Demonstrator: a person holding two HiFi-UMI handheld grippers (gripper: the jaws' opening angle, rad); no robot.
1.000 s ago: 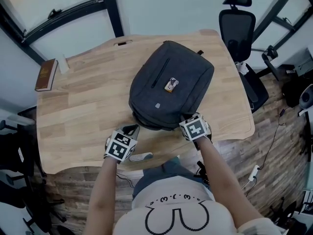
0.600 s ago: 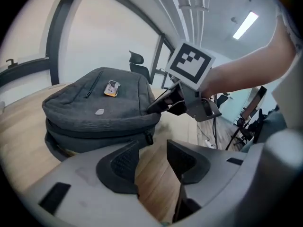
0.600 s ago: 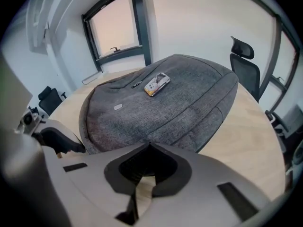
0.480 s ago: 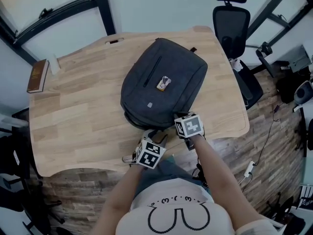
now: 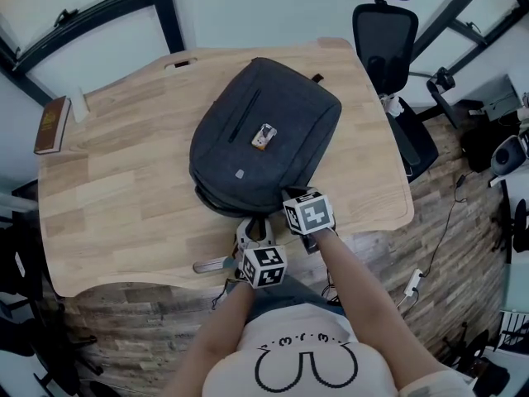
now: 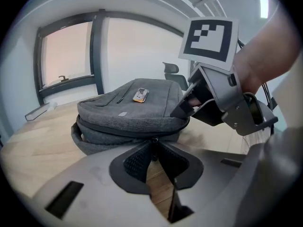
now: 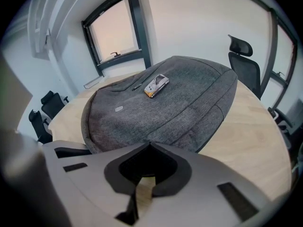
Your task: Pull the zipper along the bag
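Note:
A dark grey backpack (image 5: 264, 139) lies flat on the wooden table (image 5: 124, 188); it fills the middle of the left gripper view (image 6: 128, 112) and of the right gripper view (image 7: 165, 108). My left gripper (image 5: 254, 228) is at the bag's near edge. Its jaws are closing, and the tips pinch the small zipper pull (image 6: 152, 142) on the dark zipper line. My right gripper (image 5: 291, 197) is just to its right, shut on the bag's (image 7: 150, 144) near rim. The right gripper's fingers (image 6: 185, 104) show pressed on that rim.
An orange-and-white tag (image 5: 264, 136) lies on top of the bag. A brown book (image 5: 50, 125) and a small white object (image 5: 79, 106) lie at the table's far left. A grey object (image 5: 213, 264) rests at the front edge. An office chair (image 5: 384, 35) stands beyond the right corner.
My left gripper has moved right, from the table's front left to the bag's near edge, beside the right gripper. The right gripper has kept its place on the bag.

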